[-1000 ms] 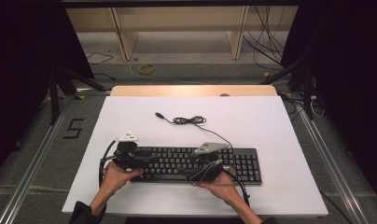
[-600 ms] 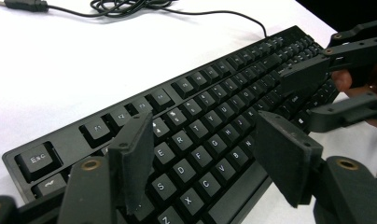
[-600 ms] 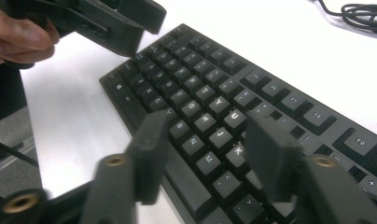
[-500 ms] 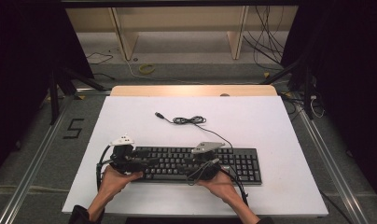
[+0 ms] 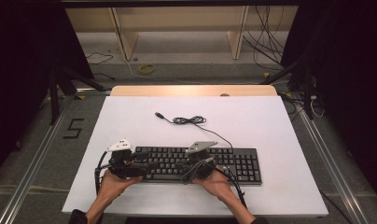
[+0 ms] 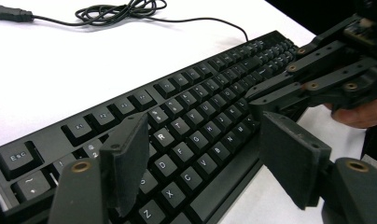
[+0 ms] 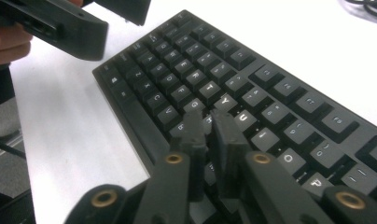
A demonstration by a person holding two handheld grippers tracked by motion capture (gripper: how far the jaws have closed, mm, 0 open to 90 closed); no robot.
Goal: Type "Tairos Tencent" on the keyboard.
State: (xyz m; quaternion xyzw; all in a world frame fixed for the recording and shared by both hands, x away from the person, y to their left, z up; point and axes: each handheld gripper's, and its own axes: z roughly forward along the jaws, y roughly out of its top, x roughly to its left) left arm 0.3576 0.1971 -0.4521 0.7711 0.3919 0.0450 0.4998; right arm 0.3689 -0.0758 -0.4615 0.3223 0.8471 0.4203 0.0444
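Keyboard (image 5: 196, 164): black, flat on your white tabletop (image 5: 270, 121), lying under both sets of fingers. Your left gripper (image 6: 205, 172): fingers released, just spread wider, hovering over the Z–C keys. Your right gripper (image 7: 213, 140): fingers just clenched together on nothing, tips above the H key. Cable (image 5: 189, 120): coiled beyond the fingers.

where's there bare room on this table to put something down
Free: the white table left of the cable, the right part beyond the keyboard, and the far strip behind the cable. Crowded: the near edge, where both tongs, left and right, sit over the keys.
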